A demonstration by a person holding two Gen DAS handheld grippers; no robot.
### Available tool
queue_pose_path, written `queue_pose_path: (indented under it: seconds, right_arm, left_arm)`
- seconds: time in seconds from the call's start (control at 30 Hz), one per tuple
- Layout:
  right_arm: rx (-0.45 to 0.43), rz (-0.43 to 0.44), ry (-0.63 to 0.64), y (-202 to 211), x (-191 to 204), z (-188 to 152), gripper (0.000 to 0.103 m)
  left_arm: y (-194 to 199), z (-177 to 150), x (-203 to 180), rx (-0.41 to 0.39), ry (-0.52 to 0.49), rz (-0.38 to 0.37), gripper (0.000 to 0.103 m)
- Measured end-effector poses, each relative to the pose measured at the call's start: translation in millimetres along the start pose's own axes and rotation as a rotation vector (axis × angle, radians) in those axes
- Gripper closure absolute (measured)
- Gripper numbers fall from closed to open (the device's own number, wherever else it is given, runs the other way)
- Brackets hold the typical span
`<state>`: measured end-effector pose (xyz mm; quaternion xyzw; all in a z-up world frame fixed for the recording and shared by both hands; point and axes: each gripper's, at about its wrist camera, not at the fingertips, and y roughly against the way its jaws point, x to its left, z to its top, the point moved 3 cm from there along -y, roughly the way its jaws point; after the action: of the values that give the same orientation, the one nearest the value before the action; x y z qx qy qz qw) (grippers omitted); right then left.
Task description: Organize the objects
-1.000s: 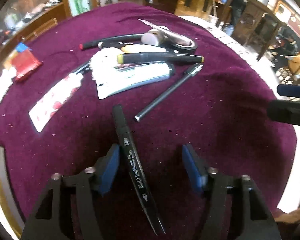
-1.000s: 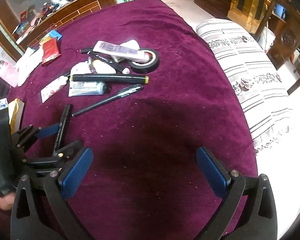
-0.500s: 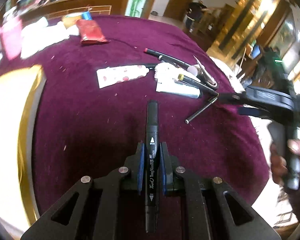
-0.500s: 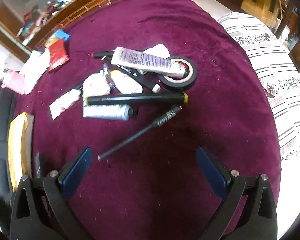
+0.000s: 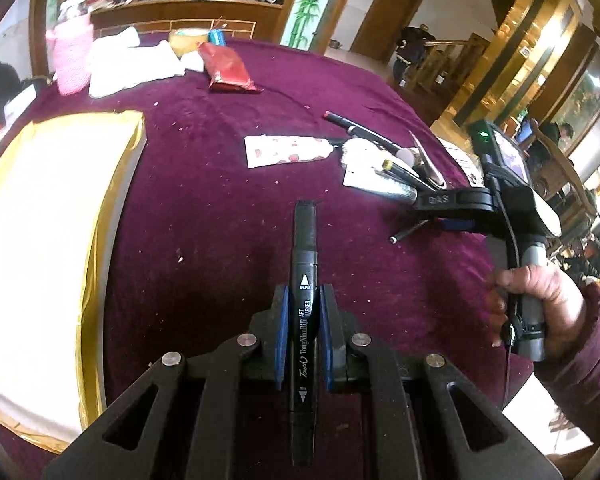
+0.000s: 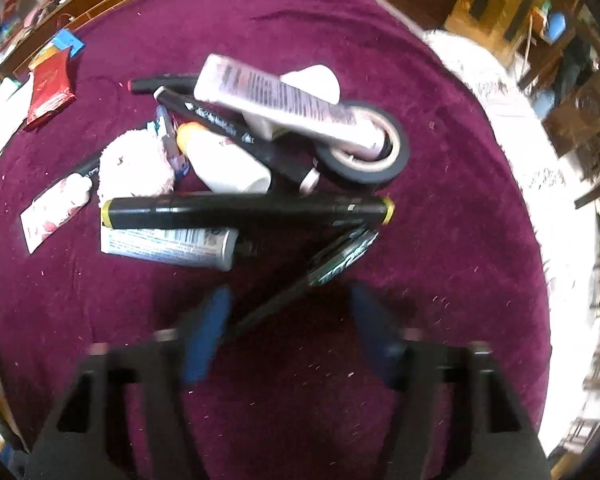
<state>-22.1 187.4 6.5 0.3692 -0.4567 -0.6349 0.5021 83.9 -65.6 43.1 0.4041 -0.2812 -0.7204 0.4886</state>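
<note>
Left wrist: left gripper (image 5: 303, 320) now clamped on the marker (image 5: 305, 280), which a second ago lay loose between spread pads; marker points straight ahead, lifted off the cloth (image 5: 220, 200). Right gripper (image 6: 288, 320), wide open before, is closing, thin pen (image 6: 300, 284) between its pads, untouched; pile just ahead.

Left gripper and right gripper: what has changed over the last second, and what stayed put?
The left gripper closed on the black marker and lifted it off the purple cloth. The right gripper, wide open before, came down over the thin black pen; its jaws are closing with the pen between them, not yet pinched. The pile of tubes, markers and tape stayed put.
</note>
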Motion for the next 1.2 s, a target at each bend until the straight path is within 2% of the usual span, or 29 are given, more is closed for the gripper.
queue_pose_path:
  seconds: [0.03, 0.13, 0.2, 0.37, 0.53, 0.67, 0.8, 0.97, 1.2]
  right_arm:
    - [-0.004, 0.002, 0.006, 1.4, -1.9, -0.5, 0.074]
    - [0.005, 0.043, -0.027, 4.4, -18.3, -2.1, 0.092]
    - [0.019, 0.093, -0.065, 7.6, -34.4, -5.3, 0.092]
    - [0.026, 0.145, -0.100, 16.8, -62.5, -21.6, 0.092]
    - [0.025, 0.264, -0.140, 26.3, -67.6, -31.4, 0.092]
    - [-0.015, 0.371, -0.075, 54.5, -47.9, -31.2, 0.092]
    - [-0.076, 0.442, 0.012, 83.7, -21.1, -29.2, 0.092]
    - [-0.161, 0.539, 0.144, 118.1, 25.8, -27.7, 0.092]
    - [-0.168, 0.676, 0.266, 150.5, 88.4, -33.1, 0.092]
  left_arm:
    - [-1.3, 0.1, 1.5, 0.003, 0.003, -0.001, 0.092]
    - [-3.7, 2.8, 1.4, 0.002, 0.001, -0.002, 0.092]
    - [-4.5, 3.6, -0.3, 0.002, -0.005, -0.009, 0.092]
    - [-7.3, 5.9, -8.4, 0.003, -0.014, -0.029, 0.092]
    - [-6.8, 7.3, -15.3, -0.001, -0.018, -0.035, 0.092]
    - [1.7, 9.6, -13.4, -0.023, -0.006, -0.021, 0.092]
    - [21.6, 10.7, -4.8, -0.064, 0.015, 0.015, 0.092]
    - [54.9, 11.4, 16.7, -0.107, 0.037, 0.105, 0.092]
    - [98.0, 16.8, 61.3, -0.170, 0.090, 0.210, 0.092]
